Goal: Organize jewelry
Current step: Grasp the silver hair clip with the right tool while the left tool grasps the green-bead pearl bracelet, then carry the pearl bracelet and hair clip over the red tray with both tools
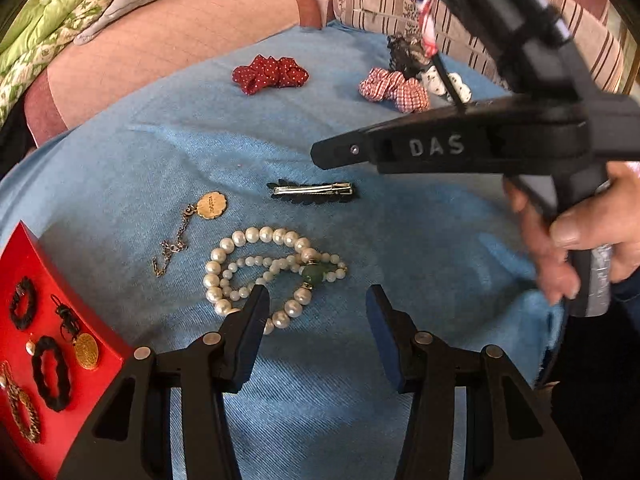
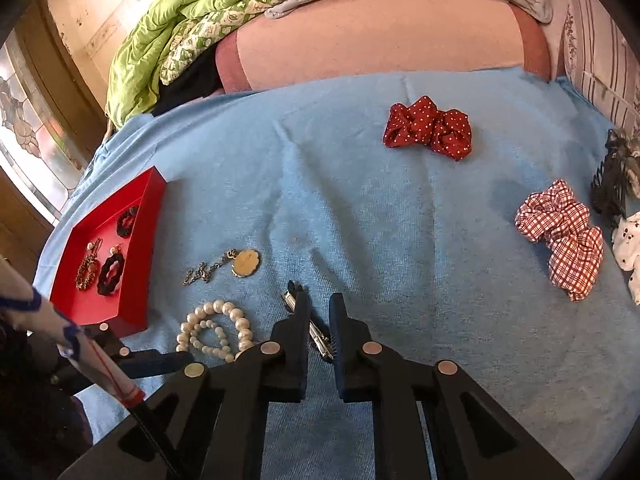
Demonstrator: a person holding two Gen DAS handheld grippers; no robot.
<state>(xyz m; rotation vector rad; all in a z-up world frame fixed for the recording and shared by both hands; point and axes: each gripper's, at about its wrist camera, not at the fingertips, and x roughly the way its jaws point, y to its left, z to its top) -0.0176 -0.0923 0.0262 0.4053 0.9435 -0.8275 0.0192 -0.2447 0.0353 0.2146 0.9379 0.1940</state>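
A black hair clip with a metal clasp [image 1: 314,191] lies on the blue cloth [image 1: 420,248]. My right gripper [image 2: 320,312] hovers above it, jaws a narrow gap apart, the clip [image 2: 316,334] showing between and below them. In the left wrist view the right gripper [image 1: 324,154] appears side-on above the clip. My left gripper [image 1: 318,304] is open and empty, its left finger over the pearl bracelets [image 1: 256,268]. A gold pendant on a chain [image 1: 200,220] lies left of the clip. A red tray [image 1: 48,412] at the left holds black scrunchies and gold pieces.
A red polka-dot scrunchie [image 2: 428,126], a red checked scrunchie [image 2: 564,236], a black lace piece [image 2: 612,184] and a white dotted one [image 2: 628,248] lie at the far right. Pillows and a green quilt [image 2: 180,40] lie beyond the cloth.
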